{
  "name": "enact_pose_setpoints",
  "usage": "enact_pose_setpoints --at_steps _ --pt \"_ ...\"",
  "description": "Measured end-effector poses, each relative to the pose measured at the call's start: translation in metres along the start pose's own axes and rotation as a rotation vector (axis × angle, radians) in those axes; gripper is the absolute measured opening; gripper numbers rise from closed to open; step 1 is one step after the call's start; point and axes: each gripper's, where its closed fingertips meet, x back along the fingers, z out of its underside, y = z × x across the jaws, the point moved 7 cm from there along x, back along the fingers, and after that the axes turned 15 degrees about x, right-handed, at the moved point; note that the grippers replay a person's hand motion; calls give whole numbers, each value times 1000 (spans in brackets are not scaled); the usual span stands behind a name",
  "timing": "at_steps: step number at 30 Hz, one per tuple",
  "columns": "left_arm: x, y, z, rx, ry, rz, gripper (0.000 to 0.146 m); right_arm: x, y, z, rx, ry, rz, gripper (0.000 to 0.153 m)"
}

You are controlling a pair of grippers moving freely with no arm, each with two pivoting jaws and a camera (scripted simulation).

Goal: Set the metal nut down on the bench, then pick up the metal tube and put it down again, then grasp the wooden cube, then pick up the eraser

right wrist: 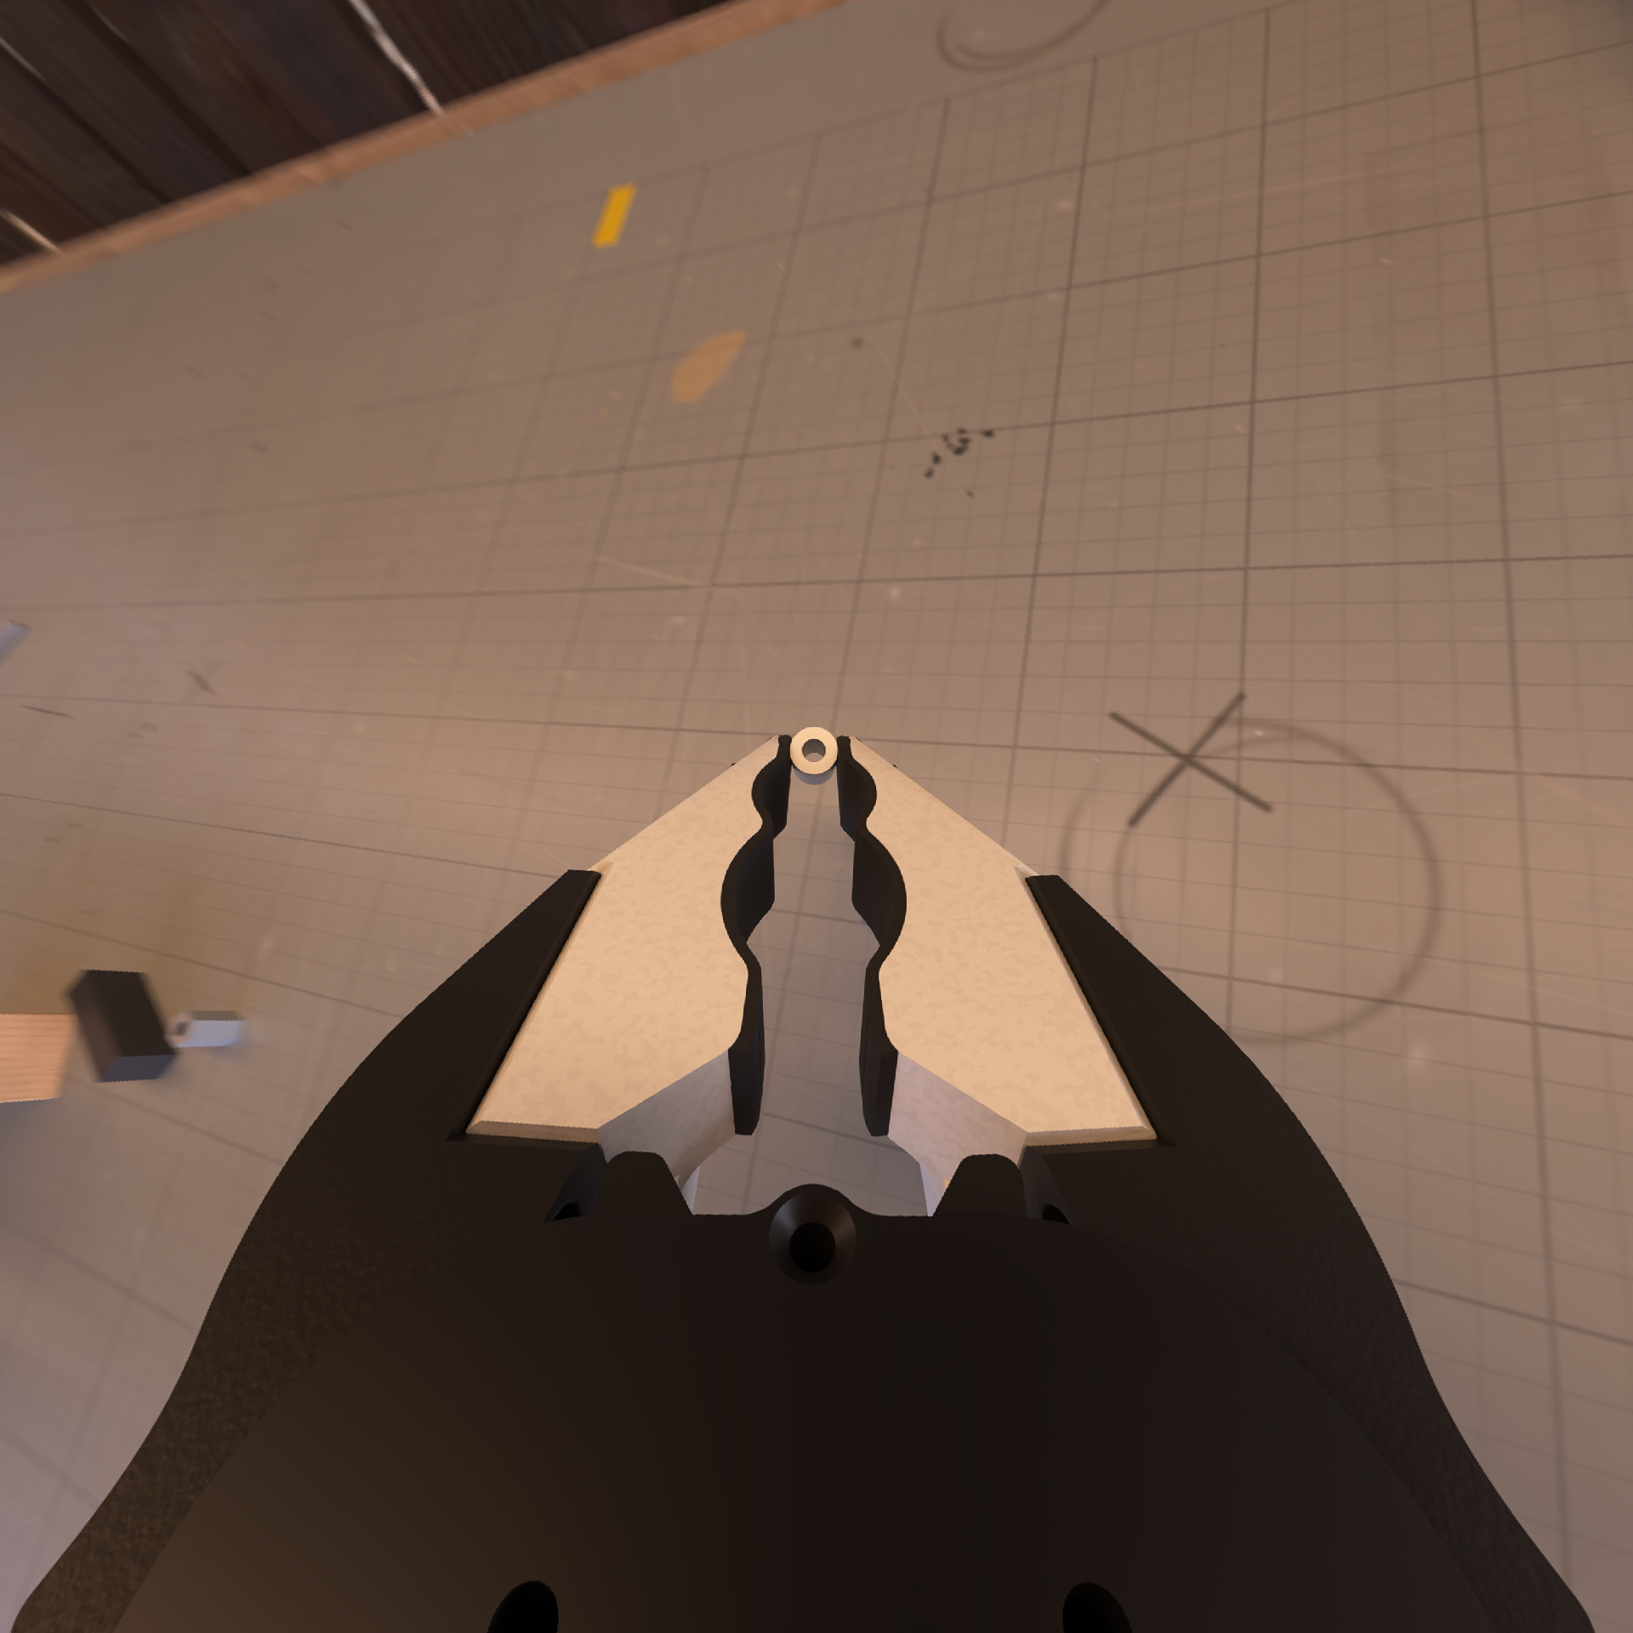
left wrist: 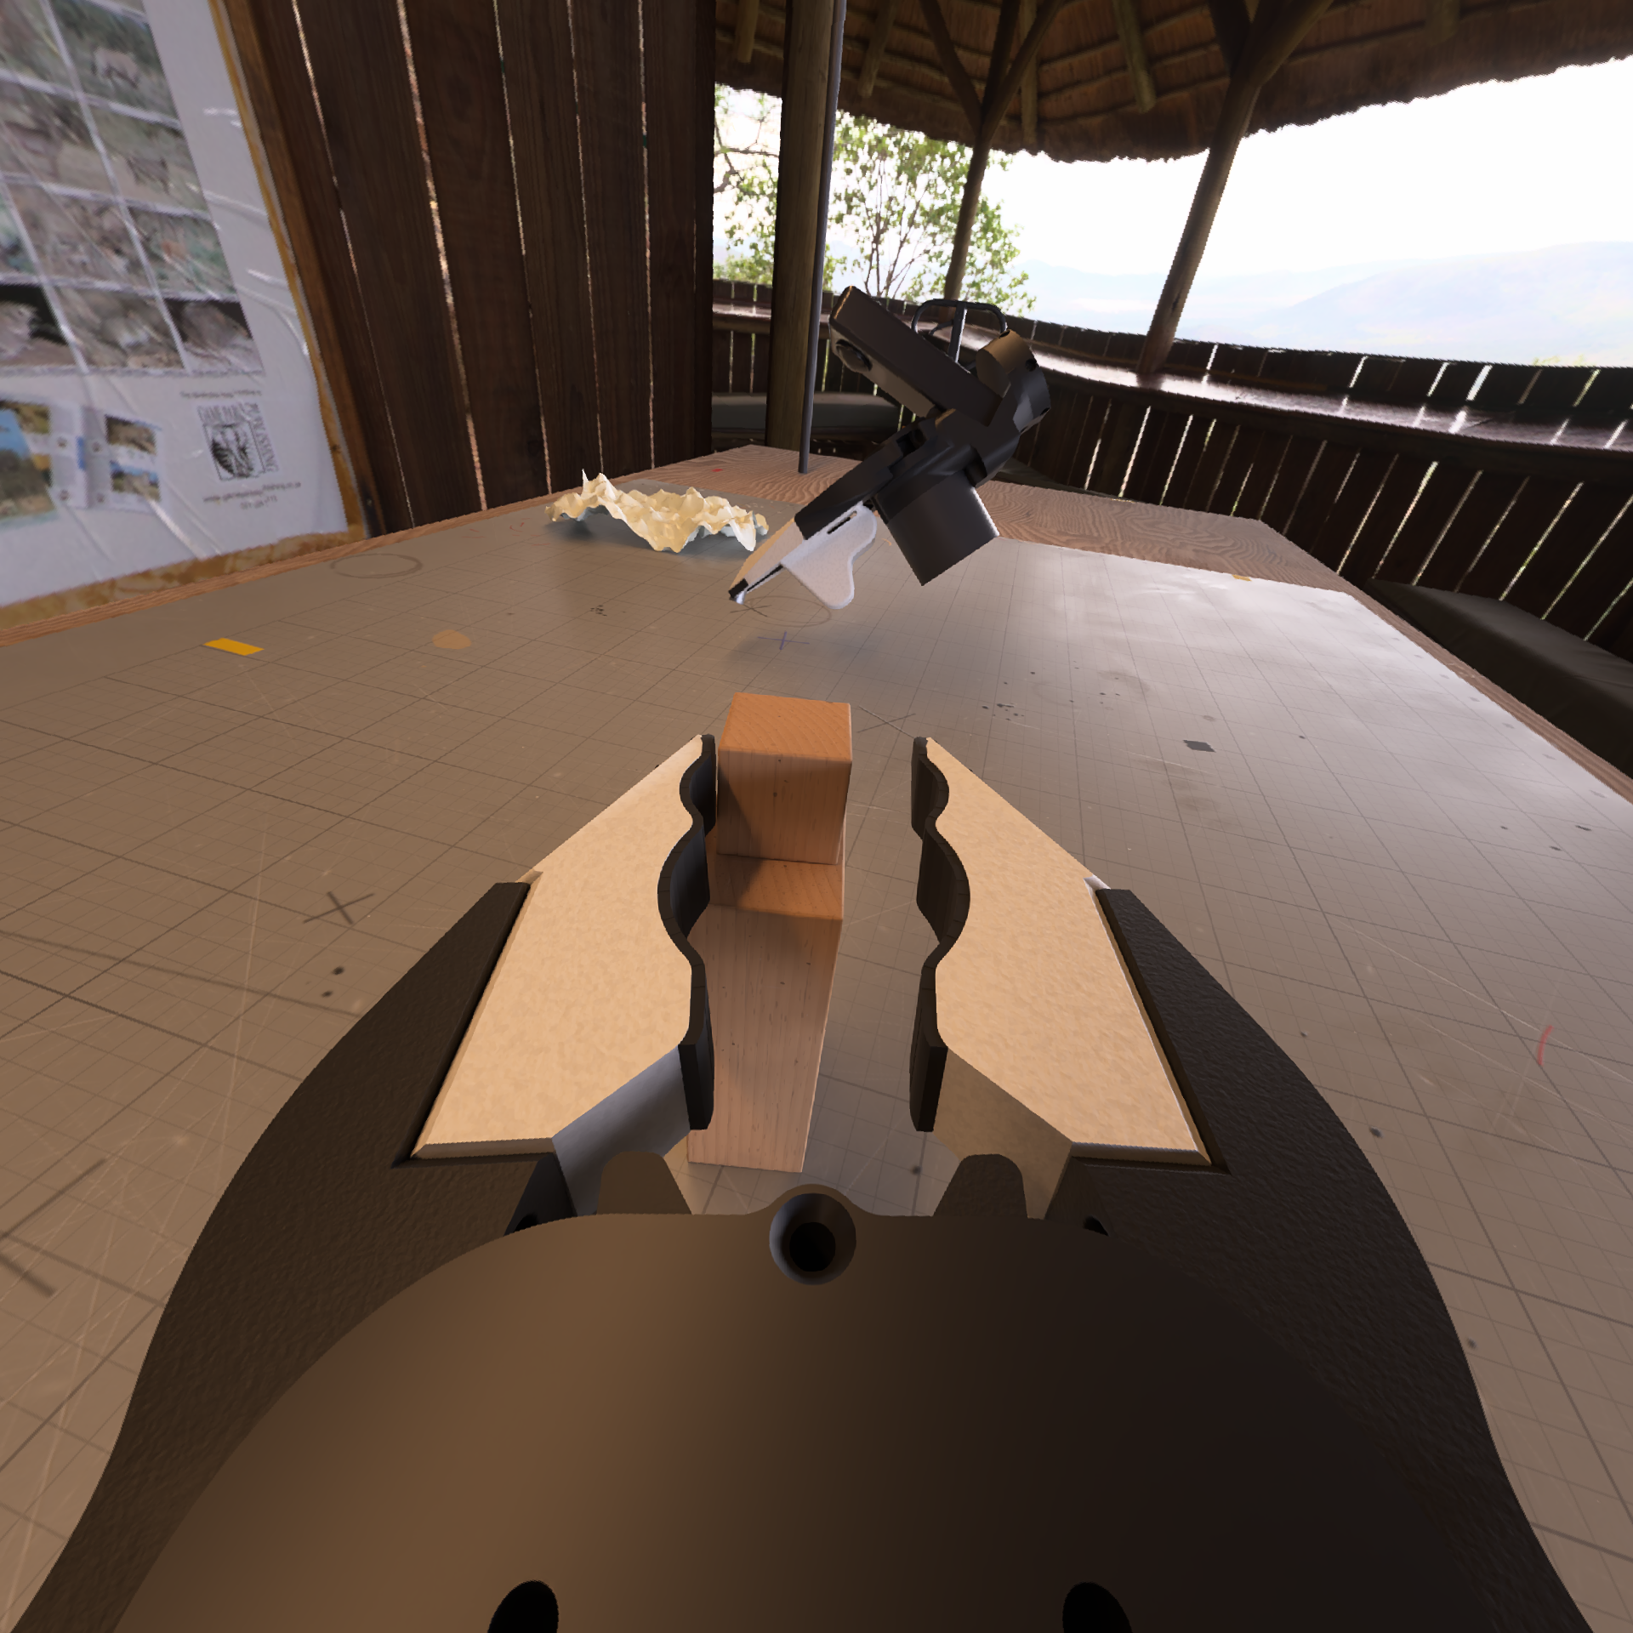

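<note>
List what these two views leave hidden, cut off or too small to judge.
- Wooden cube, left wrist view: its left side is hidden behind the left gripper's finger, so contact there is unclear.
- Metal nut, right wrist view: too small to tell its shape; it sits between the right gripper's fingertips.
- Pale wooden piece, right wrist view: cut off by the left edge.
- Metal tube: cannot be picked out in either view.

Tan wooden cube [left wrist: 785, 778]; grey gridded bench [left wrist: 1237, 884]; pale, perhaps white, metal nut [right wrist: 813, 751]; cream crumpled sheet [left wrist: 658, 517].
</note>
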Motion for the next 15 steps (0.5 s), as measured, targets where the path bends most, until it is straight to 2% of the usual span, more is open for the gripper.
enact_pose_setpoints --at_steps 6,10,13,15 --pt "0 0 0 1 1 0 44 -19 0 11 167 189 164 10" --pt "0 0 0 -3 1 0 44 -22 2 9 249 233 234 10" --pt "0 0 0 -4 1 1 44 -21 0 10 265 235 244 29" --pt "0 0 0 -3 1 1 44 -19 0 10 277 232 255 31"
